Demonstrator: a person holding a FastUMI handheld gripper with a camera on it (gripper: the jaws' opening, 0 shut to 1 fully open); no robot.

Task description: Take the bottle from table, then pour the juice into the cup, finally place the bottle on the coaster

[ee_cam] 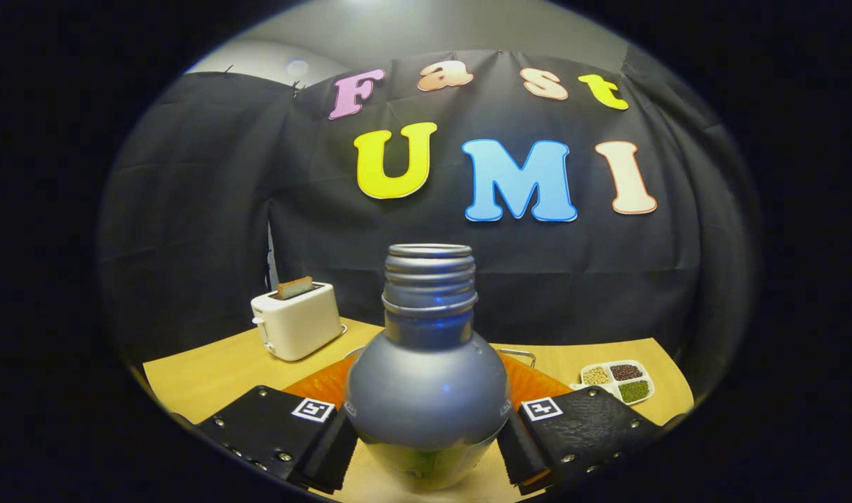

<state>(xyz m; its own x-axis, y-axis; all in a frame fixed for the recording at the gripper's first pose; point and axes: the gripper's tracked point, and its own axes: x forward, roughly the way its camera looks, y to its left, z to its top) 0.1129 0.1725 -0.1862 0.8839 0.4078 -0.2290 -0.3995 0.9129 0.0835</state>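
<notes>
Gripper view: the gripper [426, 436] is level and points toward the booth's wall, its 2 fingers [328, 447] pressed against either side of the silver bottle [426, 391]. The bottle stands upright between them, its threaded neck uncapped. Just behind it lies something orange [531, 381] on the tabletop [209, 377]. Beyond sit a white toaster [297, 325] holding 1 slice and a divided dish [618, 381] with 3 kinds of beans.
</notes>
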